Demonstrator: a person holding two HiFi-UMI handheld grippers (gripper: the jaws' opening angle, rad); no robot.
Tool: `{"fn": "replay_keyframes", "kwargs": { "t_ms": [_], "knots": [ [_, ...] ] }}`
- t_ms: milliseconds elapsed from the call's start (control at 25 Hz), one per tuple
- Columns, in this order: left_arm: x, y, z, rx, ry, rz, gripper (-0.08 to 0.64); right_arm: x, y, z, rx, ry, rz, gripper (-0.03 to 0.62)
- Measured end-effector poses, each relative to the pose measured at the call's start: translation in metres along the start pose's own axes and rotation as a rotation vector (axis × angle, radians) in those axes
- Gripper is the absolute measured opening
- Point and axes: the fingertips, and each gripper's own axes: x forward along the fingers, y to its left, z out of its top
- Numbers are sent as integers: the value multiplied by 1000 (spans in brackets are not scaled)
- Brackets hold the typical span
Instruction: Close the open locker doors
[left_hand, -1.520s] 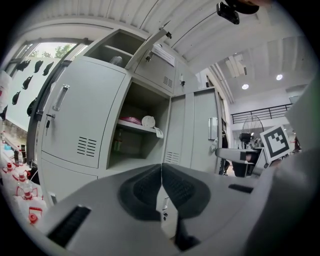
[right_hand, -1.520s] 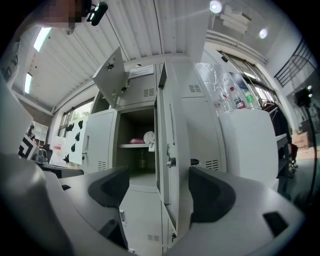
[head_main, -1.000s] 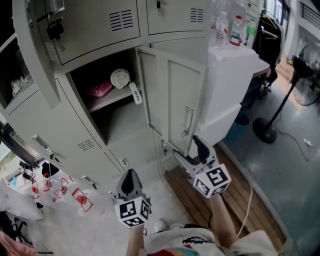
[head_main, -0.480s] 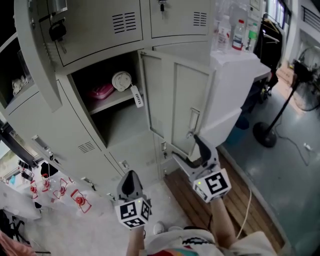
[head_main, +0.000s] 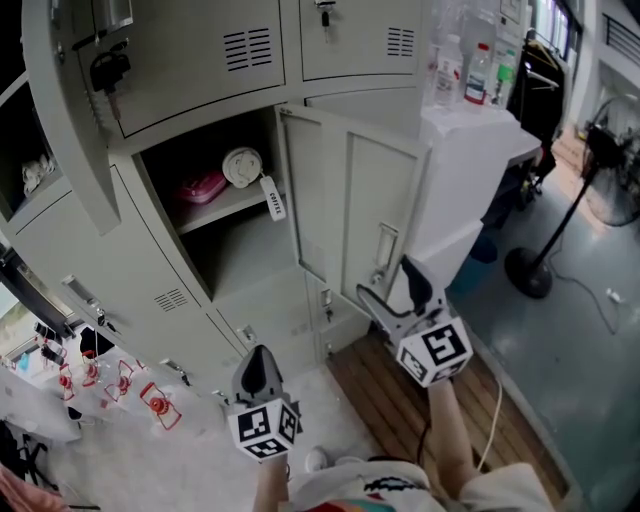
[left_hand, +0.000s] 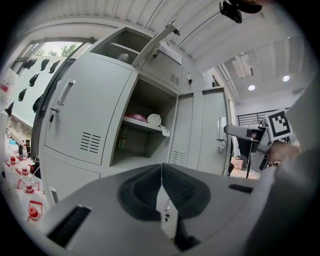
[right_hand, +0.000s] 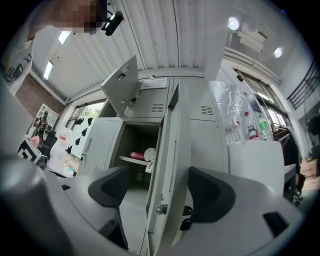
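The bank of grey lockers (head_main: 210, 55) fills the space ahead of both grippers, and two of its doors stand open. The tall middle door (head_main: 350, 210) swings out straight toward the right gripper (head_main: 392, 290). A second, upper door (head_main: 60, 110) hangs raised well above and to that gripper's left. In the right gripper view the jaws are spread wide with nothing clamped. The middle door's free edge (right_hand: 167, 165) runs up between them, though whether either pad touches the metal is hard to tell from this angle. The left gripper (head_main: 258, 362) hangs low, off to the right gripper's left, with its jaws pressed together on nothing. The step in hand looks like swinging the middle door shut. It should go best with the right-hand pad laid flat on the door's outer face, near the free edge, where leverage is greatest. The push should go leftward along the hinge's arc rather than straight ahead. The inner jaw should be drawn clear before the door meets the frame. Watch the small latch (right_hand: 161, 210) just ahead of the jaws, and the paper tag (head_main: 271, 198) dangling off the shelf beyond, which could catch.
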Motion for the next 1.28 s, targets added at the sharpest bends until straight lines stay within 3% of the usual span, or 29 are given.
{"fn": "replay_keyframes", "kwargs": {
  "t_ms": [320,480,920,1280],
  "knots": [
    [-1,0,-6,-8,9,8,8,-1,32,14,35,-46,106,342],
    [-5,5,-4,-13,5,25,8,-3,54,25,116,-74,220,342],
    [-23,32,-1,-21,-9,95,8,9,136,52,122,-91,503,342],
    [-50,78,0,-46,-25,200,8,41,194,57,140,-94,616,342]
  ]
}}
